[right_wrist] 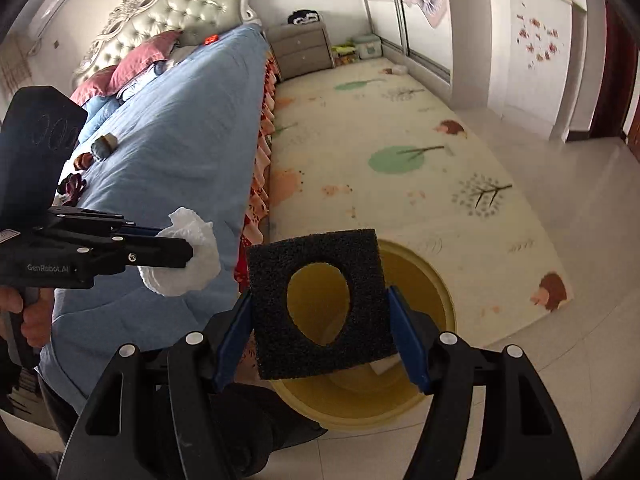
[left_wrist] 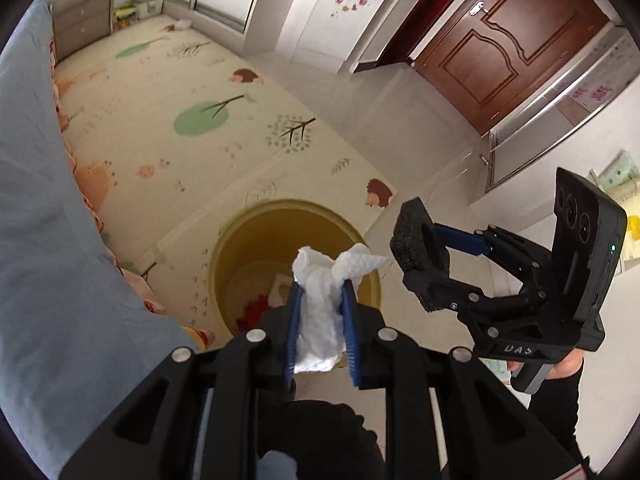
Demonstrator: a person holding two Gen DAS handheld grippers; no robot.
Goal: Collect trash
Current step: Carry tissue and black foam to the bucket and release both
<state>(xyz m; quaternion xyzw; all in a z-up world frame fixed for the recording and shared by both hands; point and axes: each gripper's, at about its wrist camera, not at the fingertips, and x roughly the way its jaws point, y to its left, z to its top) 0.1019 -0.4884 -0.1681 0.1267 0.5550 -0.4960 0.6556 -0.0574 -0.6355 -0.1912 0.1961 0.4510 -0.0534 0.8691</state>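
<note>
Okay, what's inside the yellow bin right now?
In the yellow bin, the left wrist view shows something red and a pale scrap at the bottom. The tissue in the left gripper covers the rest.

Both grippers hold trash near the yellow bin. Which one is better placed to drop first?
Probably the left gripper: its white tissue appears over the yellow bin opening. The right gripper, holding the black foam, appears beside the rim.
</note>
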